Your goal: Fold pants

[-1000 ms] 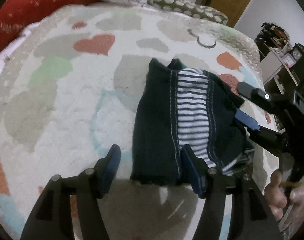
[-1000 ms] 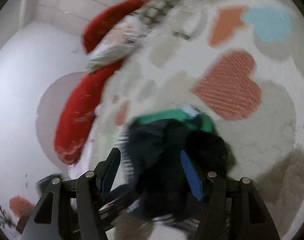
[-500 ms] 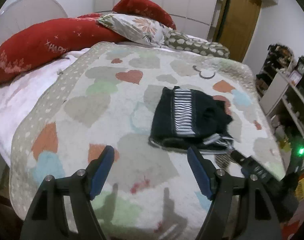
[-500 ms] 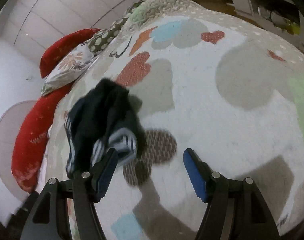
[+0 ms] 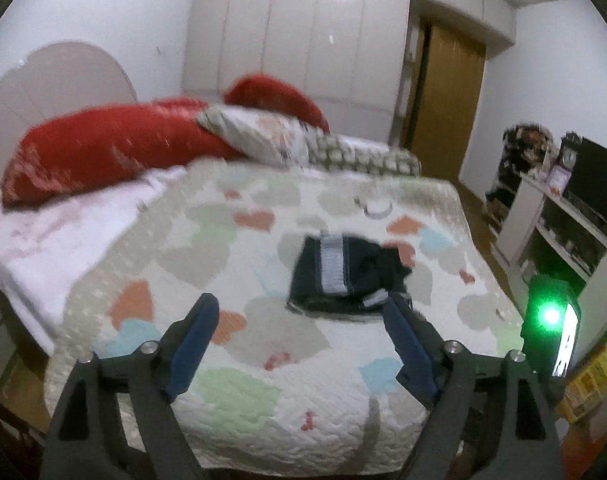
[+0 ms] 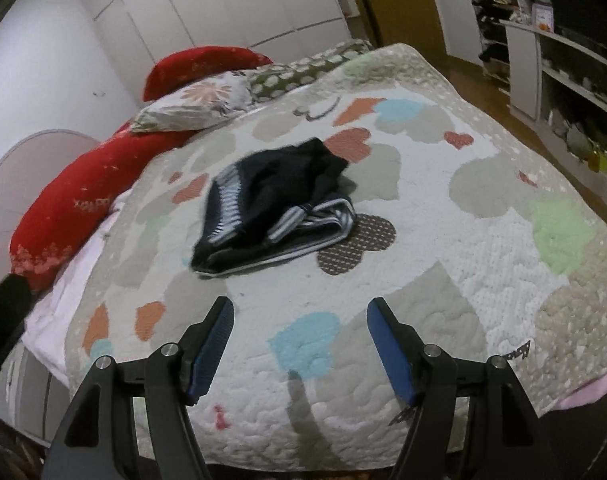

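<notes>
The pants are a dark navy bundle with a white-striped panel, lying folded on the heart-patterned quilt. They also show in the right wrist view, with a striped edge sticking out at their right. My left gripper is open and empty, held back from the bed, well short of the pants. My right gripper is open and empty too, above the quilt's near edge, apart from the pants.
Red pillows and a floral pillow lie at the head of the bed. A white shelf unit stands to the right, beside a wooden door. A device with a green light is at the right.
Both grippers have let go of the pants and pulled back and up from the bed. The pants now lie folded on the quilt, farther away in both views.
</notes>
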`<act>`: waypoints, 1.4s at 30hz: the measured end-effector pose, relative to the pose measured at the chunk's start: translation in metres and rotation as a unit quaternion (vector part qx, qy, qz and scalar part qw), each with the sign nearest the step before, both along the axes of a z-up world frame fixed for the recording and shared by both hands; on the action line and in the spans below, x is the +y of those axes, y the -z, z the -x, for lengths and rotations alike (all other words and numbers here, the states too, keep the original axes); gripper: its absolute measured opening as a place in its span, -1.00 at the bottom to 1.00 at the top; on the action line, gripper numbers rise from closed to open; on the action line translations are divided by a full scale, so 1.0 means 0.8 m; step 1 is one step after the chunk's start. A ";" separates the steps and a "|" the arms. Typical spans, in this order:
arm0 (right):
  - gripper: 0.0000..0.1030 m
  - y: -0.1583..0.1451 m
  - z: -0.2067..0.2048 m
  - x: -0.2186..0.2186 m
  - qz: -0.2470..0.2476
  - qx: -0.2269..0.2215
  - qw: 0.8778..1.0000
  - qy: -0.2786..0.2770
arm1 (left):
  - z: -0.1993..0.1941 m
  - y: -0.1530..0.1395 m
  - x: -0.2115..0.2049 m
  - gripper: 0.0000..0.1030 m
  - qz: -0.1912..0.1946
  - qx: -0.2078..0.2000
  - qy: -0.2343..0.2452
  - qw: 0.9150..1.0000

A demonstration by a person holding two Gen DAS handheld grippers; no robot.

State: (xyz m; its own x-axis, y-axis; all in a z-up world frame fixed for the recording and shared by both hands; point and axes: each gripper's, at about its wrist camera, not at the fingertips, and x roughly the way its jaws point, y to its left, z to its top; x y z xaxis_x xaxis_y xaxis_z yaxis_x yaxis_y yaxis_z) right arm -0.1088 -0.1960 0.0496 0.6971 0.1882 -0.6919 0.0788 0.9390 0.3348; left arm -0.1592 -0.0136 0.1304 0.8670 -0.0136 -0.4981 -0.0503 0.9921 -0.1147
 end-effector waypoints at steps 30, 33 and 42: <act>0.52 -0.007 0.005 0.018 0.035 -0.024 0.999 -0.018 | 0.037 -0.003 -0.026 1.00 -0.073 -0.082 0.030 0.994; 0.52 -0.005 0.004 0.019 0.036 -0.021 0.999 -0.019 | 0.035 -0.001 -0.022 1.00 -0.066 -0.074 0.022 0.995; 0.52 0.000 0.003 0.021 0.039 -0.015 0.999 -0.018 | 0.009 0.018 -0.007 1.00 -0.058 -0.008 -0.013 0.998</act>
State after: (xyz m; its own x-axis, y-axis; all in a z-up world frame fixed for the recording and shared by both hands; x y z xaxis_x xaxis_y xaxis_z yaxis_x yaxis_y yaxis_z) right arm -0.1110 -0.1792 0.0497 0.7109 0.1598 -0.6849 0.0355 0.9645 0.2619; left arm -0.1663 -0.0192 0.1161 0.8738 0.0667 -0.4817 -0.0760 0.9971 0.0001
